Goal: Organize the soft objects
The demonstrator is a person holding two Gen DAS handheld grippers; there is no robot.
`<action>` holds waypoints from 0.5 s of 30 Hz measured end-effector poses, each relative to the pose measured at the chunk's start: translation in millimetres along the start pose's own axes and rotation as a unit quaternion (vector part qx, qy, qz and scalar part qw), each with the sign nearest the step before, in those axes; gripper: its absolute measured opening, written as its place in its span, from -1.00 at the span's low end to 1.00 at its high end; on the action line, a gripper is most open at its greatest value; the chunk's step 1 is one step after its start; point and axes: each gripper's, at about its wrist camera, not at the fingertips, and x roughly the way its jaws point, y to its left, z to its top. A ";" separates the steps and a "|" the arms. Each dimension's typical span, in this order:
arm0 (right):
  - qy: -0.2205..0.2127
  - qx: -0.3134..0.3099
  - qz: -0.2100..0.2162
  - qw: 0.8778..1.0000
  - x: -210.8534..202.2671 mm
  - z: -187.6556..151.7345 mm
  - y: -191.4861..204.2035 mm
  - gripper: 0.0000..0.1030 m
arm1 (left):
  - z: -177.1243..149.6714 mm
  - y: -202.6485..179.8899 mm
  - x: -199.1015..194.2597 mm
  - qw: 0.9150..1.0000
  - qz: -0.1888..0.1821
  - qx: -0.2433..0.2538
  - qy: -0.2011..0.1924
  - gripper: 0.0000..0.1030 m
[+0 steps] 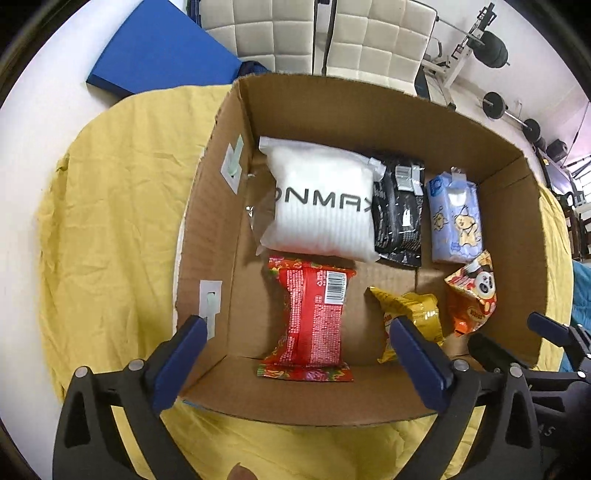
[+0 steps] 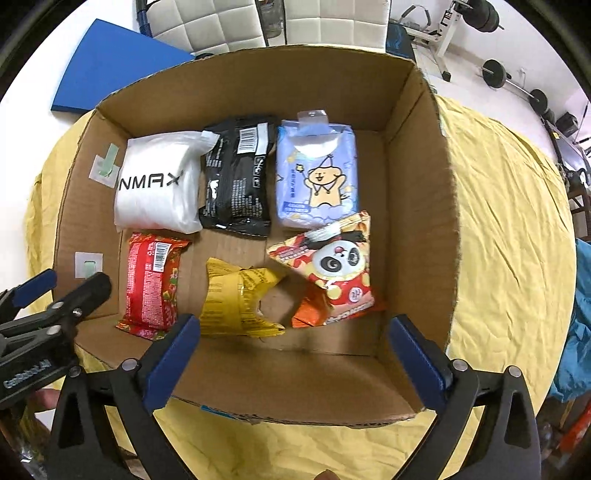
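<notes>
An open cardboard box [image 1: 406, 110] [image 2: 417, 206] sits on a yellow cloth. Inside lie a white bag [image 1: 321, 206] [image 2: 155, 184], a black pack [image 1: 400, 214] [image 2: 236, 177], a blue tissue pack [image 1: 456, 218] [image 2: 317, 173], a red packet [image 1: 314, 317] [image 2: 151, 288], a yellow snack bag [image 1: 417, 314] [image 2: 236, 299] and an orange panda bag [image 1: 472, 291] [image 2: 336, 273]. My left gripper [image 1: 295, 354] [image 2: 55, 284] is open and empty above the box's near wall. My right gripper [image 2: 291, 354] [image 1: 517, 336] is open and empty, beside it on the right.
The yellow cloth [image 1: 110, 221] [image 2: 509, 221] covers a white table. A blue board [image 1: 162, 48] [image 2: 114, 62] lies at the back left. White chairs [image 1: 369, 33] and gym weights [image 1: 495, 48] stand behind. A blue fabric [image 2: 576, 325] lies at the right edge.
</notes>
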 end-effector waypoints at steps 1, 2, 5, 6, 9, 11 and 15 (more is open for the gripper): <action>0.000 0.000 -0.002 1.000 0.2 -0.6 -0.5 1.00 | -1.0 -0.3 -6.4 1.000 0.000 0.000 -0.003 0.98; -0.001 0.001 -0.003 1.000 -0.9 -1.3 -1.2 1.00 | -1.2 0.4 -11.4 1.000 -0.002 -0.001 -0.006 0.98; -0.003 0.005 -0.003 1.000 -8.4 -5.0 -3.3 1.00 | -0.5 -0.9 -19.2 1.000 -0.013 -0.002 -0.009 0.98; -0.005 0.005 -0.003 1.000 -11.6 -6.3 -3.5 1.00 | -0.5 -1.7 -21.5 1.000 -0.015 -0.003 -0.009 0.98; -0.021 0.003 -0.004 1.000 -30.4 -10.9 -5.9 1.00 | -2.0 -3.6 -36.8 1.000 -0.018 -0.001 -0.025 0.98; -0.028 0.005 0.001 1.000 -44.7 -15.1 -8.9 1.00 | -4.6 -4.9 -54.2 0.999 -0.021 0.001 -0.037 0.98; -0.049 0.015 0.008 0.999 -79.4 -26.6 -16.2 1.00 | -10.7 -9.4 -87.9 0.998 -0.027 0.010 -0.060 0.98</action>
